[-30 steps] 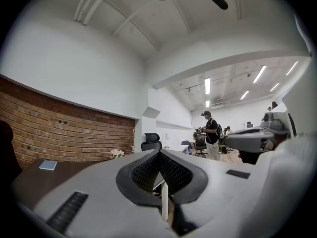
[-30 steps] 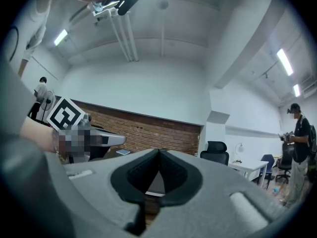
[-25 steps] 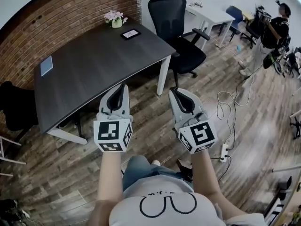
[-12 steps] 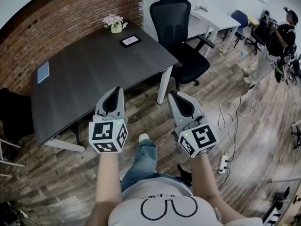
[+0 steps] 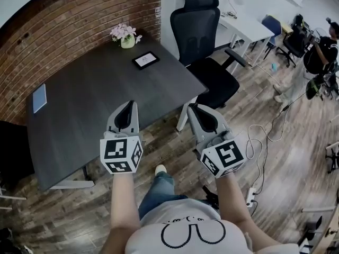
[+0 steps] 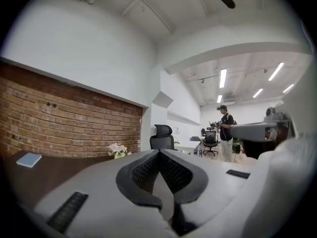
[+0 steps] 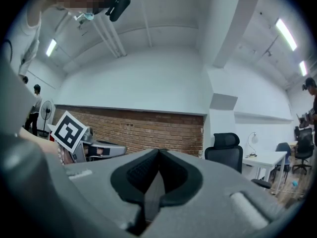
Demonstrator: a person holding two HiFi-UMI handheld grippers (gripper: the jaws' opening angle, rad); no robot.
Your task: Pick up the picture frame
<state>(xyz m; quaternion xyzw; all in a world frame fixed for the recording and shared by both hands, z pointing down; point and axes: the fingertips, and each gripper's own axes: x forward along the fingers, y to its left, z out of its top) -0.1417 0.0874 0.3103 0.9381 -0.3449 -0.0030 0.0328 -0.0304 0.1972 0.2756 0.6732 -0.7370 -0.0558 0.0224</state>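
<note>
A small black picture frame [image 5: 145, 60] with a white face lies flat on the dark desk [image 5: 90, 99], near its far right corner. My left gripper [image 5: 128, 105] hangs over the desk's near edge, shut with nothing in it. To its right, my right gripper [image 5: 194, 109] is beyond the desk's right corner, above the floor, also shut and empty. Both point level toward the brick wall and stay well short of the frame. In the left gripper view the jaws [image 6: 159, 153] meet; the frame is hidden there. The right gripper view shows closed jaws [image 7: 158, 152] too.
A pot of pink flowers [image 5: 125, 35] stands behind the frame, also in the left gripper view [image 6: 118, 149]. A blue notebook [image 5: 38, 98] lies at the desk's left. A black office chair [image 5: 204, 41] stands right of the desk. Cables and a power strip [image 5: 252, 196] lie on the wood floor; a person [image 5: 322, 49] stands far right.
I have walked toward the desk: it now lies closer under both grippers, and the left one has come over its near edge. Both stayed shut.
</note>
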